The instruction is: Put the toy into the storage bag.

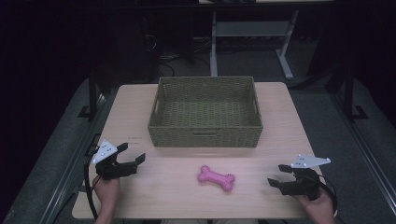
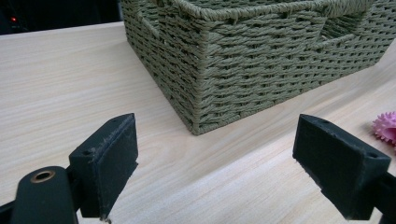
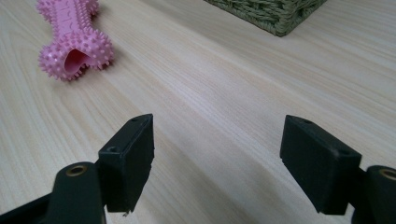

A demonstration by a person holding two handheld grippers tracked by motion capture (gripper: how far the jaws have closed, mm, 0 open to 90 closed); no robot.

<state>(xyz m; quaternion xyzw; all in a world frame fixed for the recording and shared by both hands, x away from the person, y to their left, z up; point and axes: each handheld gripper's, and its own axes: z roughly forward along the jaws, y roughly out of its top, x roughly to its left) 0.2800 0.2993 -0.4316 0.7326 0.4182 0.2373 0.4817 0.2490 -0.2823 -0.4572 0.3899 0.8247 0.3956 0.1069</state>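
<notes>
No legible text, label, brand, number or sign appears in any view. A small dark mark on the desk point(image 1: 280, 116), just beyond the left tongs point(image 1: 131, 154) in the high view, may be print, but is too small to read.

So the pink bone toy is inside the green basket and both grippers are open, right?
Not quite. The pink bone toy isn't inside the green basket; it lies on the table in front of it, as the high view shows. The left gripper and right gripper are indeed open.
</notes>
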